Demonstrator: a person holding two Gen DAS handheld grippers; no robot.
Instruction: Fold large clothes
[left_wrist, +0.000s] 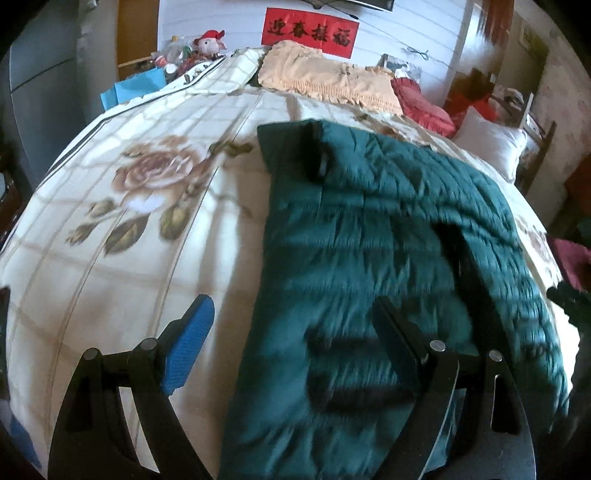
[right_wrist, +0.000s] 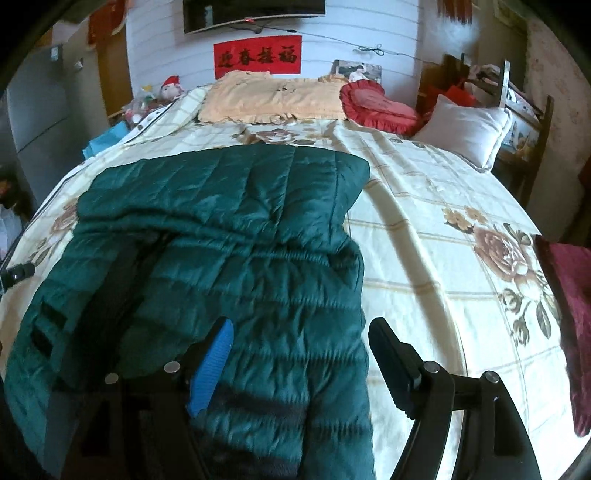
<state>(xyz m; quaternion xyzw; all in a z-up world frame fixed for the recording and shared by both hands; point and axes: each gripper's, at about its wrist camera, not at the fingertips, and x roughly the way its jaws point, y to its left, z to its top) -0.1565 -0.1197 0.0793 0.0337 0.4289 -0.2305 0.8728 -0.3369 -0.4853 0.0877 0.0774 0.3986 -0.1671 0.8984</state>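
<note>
Both claws, left claw (left_wrist: 291, 332) and right claw (right_wrist: 301, 354), spread wide, empty, above green jacket (right_wrist: 236, 236).

Dark green quilted puffer jacket (right_wrist: 240, 236), partly folded and rumpled, flat on the floral cream bedspread (right_wrist: 424, 229).

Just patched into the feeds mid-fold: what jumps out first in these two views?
The dark green quilted jacket dominates, spread across the near half of the bed on a cream bedspread printed with big roses. On the wall behind the headboard hangs a bright red banner, with a peach pillow below it. Both the left gripper and right gripper are open above the jacket's near end.
</note>
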